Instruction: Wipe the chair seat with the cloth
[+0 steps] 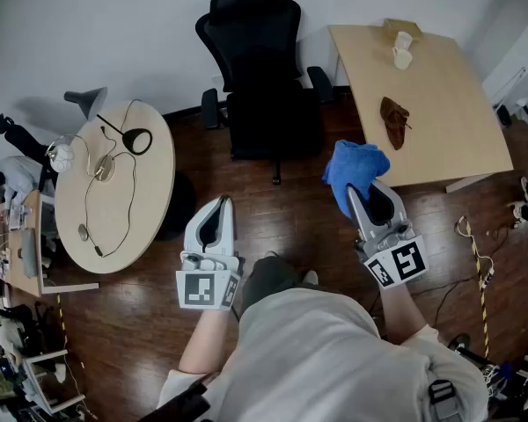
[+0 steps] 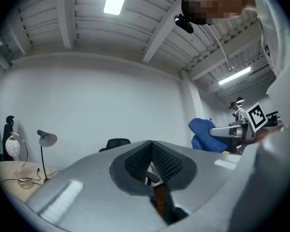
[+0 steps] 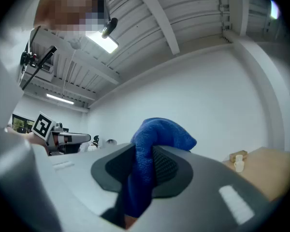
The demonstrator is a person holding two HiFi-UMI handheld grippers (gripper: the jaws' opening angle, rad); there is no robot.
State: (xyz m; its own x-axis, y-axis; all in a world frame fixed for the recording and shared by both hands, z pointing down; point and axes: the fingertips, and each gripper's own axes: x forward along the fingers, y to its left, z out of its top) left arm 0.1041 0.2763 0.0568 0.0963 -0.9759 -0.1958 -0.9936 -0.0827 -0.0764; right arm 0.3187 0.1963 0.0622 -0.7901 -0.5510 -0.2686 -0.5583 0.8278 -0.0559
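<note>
A black office chair stands against the far wall, its seat bare and facing me. My right gripper is shut on a blue cloth, which bunches above its jaws to the right of the chair. My left gripper is shut with nothing in it, held in front of the chair and a little left. In the left gripper view the chair's back shows just past the closed jaws, and the blue cloth hangs at right.
A round table with a lamp, cables and small items is at left. A square wooden table with a brown rag and a white cup is at right. Cluttered shelves line the left edge; cables lie at right.
</note>
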